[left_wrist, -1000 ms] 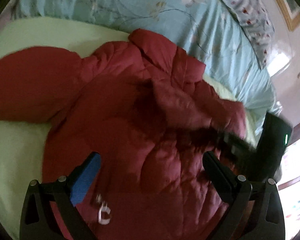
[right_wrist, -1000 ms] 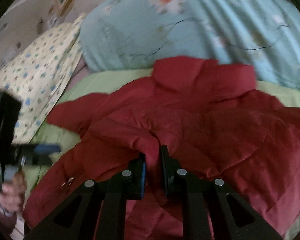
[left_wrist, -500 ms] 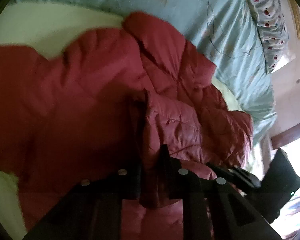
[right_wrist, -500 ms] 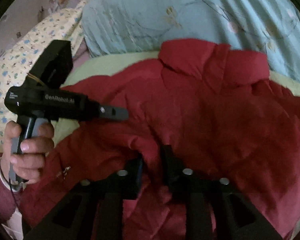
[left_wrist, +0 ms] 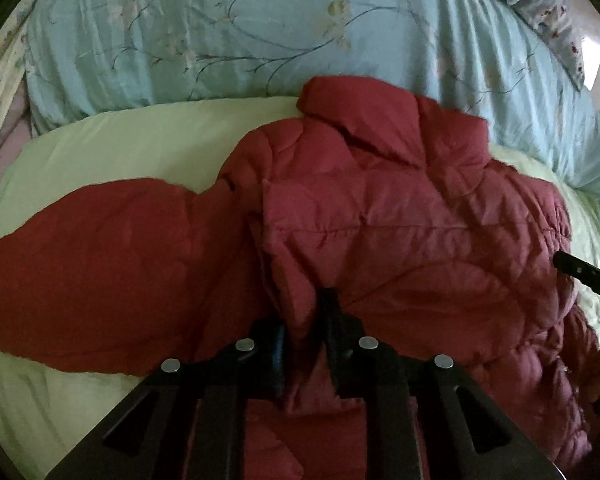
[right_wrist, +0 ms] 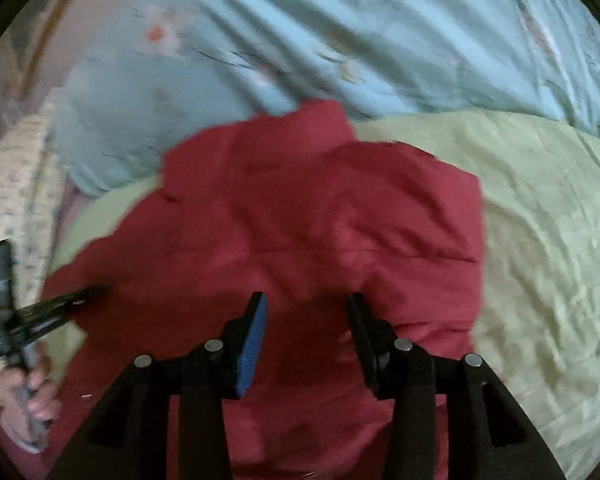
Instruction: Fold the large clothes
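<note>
Your left gripper (left_wrist: 304, 332) pinches a fold of the red jacket (left_wrist: 400, 236) on the green sheet (left_wrist: 140, 148) — your right gripper (right_wrist: 306, 328) gapes wide, seemingly just above it.

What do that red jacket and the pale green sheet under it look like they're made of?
Red jacket: probably a smooth synthetic shell over padding; stitched quilting lines, puffy panels, slight sheen. Pale green sheet: likely a soft matte woven fabric such as cotton; fine wrinkles, no gloss.
</note>
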A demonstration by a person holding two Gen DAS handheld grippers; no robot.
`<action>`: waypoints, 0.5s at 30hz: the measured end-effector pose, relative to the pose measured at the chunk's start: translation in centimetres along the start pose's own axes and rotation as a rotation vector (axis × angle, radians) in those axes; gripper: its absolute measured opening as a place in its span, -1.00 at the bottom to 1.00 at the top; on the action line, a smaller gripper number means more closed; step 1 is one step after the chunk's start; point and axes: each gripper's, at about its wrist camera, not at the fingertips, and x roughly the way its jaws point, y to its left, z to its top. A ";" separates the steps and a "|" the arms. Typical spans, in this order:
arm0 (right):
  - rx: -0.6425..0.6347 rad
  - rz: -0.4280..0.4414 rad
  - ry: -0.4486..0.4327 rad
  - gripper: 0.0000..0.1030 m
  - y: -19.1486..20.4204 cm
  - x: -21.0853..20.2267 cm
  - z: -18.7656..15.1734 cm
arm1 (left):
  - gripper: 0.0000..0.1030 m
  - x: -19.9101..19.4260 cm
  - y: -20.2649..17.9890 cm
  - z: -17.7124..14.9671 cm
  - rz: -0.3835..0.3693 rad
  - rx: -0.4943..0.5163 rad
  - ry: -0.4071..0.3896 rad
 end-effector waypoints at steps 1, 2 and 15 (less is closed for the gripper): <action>0.007 -0.015 0.027 -0.16 -0.3 1.0 0.0 | -0.46 0.7 0.2 -0.5 0.013 -0.010 0.006; 0.009 -0.019 0.046 -0.16 -0.5 1.6 -0.1 | -0.39 1.0 0.5 -0.9 0.027 -0.022 0.008; -0.027 -0.081 0.101 -0.14 -0.3 4.8 -1.0 | -0.33 3.0 -2.5 -2.3 0.010 0.058 0.010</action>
